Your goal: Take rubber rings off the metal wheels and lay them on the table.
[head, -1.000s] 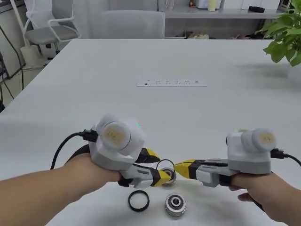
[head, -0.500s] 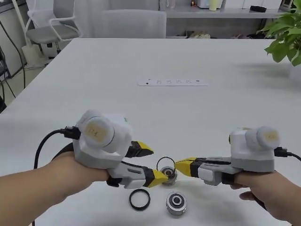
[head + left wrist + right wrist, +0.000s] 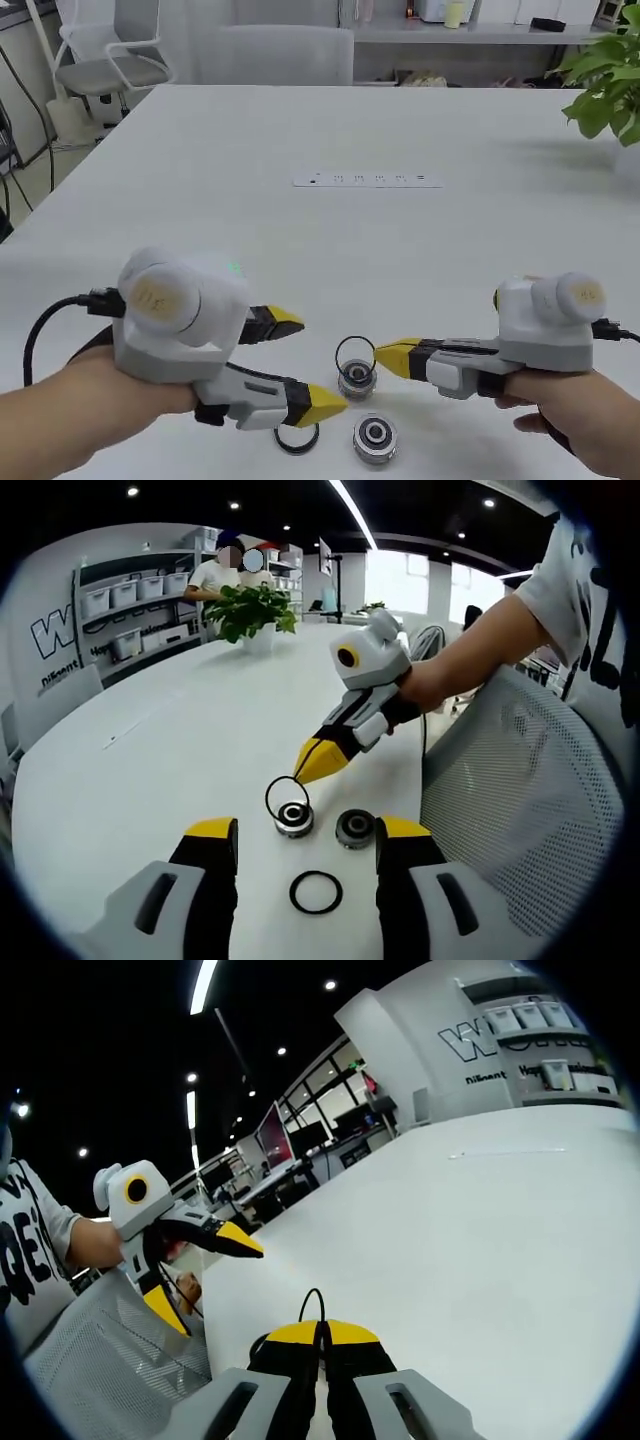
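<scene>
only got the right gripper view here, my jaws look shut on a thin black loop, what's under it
Observer: In the head view the rubber ring pinched by the right gripper stands upright, with its lower edge at a metal wheel on the table. I cannot tell whether it is fully free.
Operator: anything else down there near it
Observer: Yes, a loose ring lies flat on the table between the open jaws of the left gripper in the left gripper view, with a second metal wheel beside it.
</scene>
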{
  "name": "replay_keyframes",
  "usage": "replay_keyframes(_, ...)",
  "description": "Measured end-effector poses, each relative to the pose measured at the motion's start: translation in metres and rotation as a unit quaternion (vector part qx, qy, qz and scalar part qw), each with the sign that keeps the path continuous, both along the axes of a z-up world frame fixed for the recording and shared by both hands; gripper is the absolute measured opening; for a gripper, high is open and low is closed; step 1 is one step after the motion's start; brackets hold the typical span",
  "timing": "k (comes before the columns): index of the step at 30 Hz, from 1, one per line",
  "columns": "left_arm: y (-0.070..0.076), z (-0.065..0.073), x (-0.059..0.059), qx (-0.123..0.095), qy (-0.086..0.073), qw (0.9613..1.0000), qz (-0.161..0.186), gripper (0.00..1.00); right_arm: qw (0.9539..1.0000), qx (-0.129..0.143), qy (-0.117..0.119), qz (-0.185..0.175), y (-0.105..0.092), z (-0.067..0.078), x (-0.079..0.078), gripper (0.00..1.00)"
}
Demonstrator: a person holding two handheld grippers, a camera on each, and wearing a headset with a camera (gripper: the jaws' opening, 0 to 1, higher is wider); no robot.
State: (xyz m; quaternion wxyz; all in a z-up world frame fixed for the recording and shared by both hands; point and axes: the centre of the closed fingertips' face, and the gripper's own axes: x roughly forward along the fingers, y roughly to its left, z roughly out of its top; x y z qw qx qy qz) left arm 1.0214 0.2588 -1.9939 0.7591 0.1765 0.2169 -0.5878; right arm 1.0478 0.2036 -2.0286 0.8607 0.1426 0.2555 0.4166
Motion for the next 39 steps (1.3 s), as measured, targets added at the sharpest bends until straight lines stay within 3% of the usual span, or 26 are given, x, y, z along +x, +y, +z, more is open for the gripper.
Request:
replay_keyframes(16,0.036,0.000,-0.007,0.000,0.013,0.9996,0.026,0.62,0.9999,0.009,0.000,0.007,0.007,0.008,-0.001,0.00)
replay_keyframes(26,0.047,0.005,-0.010,-0.004,0.013,0.9993,0.034,0.66,0.9997,0.007,0.001,0.023,0.017,0.011,-0.003,0.00)
replay_keyframes(39,0.059,-0.001,-0.015,0.003,0.016,0.9990,0.043,0.69,0.9980,-0.005,0.016,0.062,0.036,0.004,-0.015,0.00)
